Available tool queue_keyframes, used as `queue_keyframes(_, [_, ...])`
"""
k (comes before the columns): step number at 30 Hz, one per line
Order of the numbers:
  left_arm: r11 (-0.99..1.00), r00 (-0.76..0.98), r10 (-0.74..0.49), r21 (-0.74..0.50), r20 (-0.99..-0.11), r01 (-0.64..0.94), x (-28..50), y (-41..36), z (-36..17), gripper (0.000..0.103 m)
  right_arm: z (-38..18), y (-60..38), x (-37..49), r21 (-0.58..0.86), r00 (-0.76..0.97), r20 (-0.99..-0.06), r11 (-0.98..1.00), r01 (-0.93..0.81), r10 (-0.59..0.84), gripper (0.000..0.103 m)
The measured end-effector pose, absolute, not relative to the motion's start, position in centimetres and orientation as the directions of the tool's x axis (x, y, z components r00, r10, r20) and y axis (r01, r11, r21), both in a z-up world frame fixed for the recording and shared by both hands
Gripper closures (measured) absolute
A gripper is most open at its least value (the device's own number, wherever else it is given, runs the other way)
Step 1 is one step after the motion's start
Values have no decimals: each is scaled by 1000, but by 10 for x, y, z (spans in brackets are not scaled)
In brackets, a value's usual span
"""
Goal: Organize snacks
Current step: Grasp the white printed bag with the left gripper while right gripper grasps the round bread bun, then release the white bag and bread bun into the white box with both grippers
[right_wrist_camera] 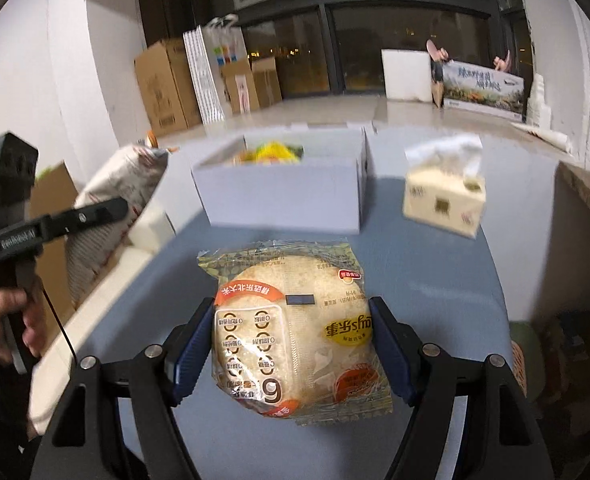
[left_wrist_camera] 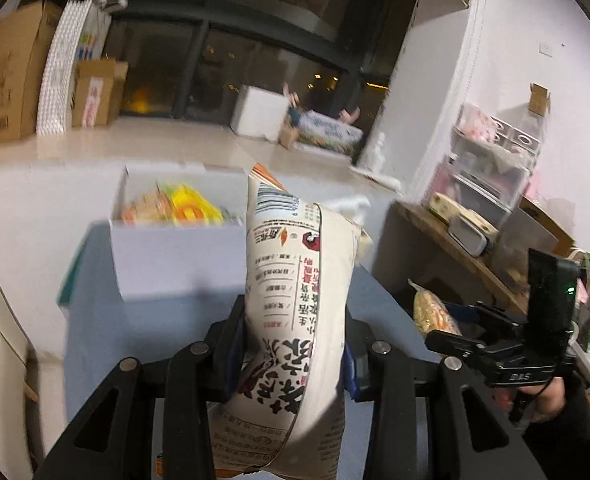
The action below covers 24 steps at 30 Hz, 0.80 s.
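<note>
The right tongs (right_wrist_camera: 291,348) pinch a round rice-cracker pack (right_wrist_camera: 295,332) by its sides, and the left tongs (left_wrist_camera: 291,356) clamp a tall printed snack bag (left_wrist_camera: 295,300) — both held above the blue worktop (right_wrist_camera: 435,280). The slick wrappers could slip free on the way to the white box (right_wrist_camera: 283,196) beyond, which is already part full — a clipped rim would shove it.

A tall white snack bag (left_wrist_camera: 295,320) with black and red print stands upright, lifted. A clear-wrapped round rice cracker pack (right_wrist_camera: 295,332) hangs flat above the tabletop. The white box (right_wrist_camera: 283,188) holds yellow packets (right_wrist_camera: 273,151).
</note>
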<state>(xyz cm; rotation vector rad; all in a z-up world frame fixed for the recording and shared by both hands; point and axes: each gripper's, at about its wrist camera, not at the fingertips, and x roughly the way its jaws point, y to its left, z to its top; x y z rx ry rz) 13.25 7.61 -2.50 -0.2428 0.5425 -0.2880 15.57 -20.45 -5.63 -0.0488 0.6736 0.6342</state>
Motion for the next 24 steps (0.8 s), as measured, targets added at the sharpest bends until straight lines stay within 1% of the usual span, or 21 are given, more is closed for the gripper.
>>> queue_keyframes(4, [935,843,-303,-311,-445,171,171,95,-1,60,-34,-180,189,146,618,-565,804,-577,547,25])
queue_keyframes(8, [944,847,-273,-298,-455,144,212,108,13,60,-17,-155,244,209,592,-562,792,-574,577,25])
queue_keyframes(12, [956,849,-229,-274,-477,104,259,119,20,60,-5,-136,288,199,602,-567,803,-562,562,25])
queue_keyframes(20, [961,820,-180,-274,-543,30,347,142,4,60,5,-94,383,210,620,-587,837,-505,521,24])
queue_keyframes(23, [970,804,-153,-245,-575,9,370,148,-5,60,0,-76,406,176,627,-611,855,-488,483,24])
queue_keyframes(24, [974,795,-134,-227,-591,-5,379,150,-10,58,-3,-70,415,168,627,-621,862,-479,470,24])
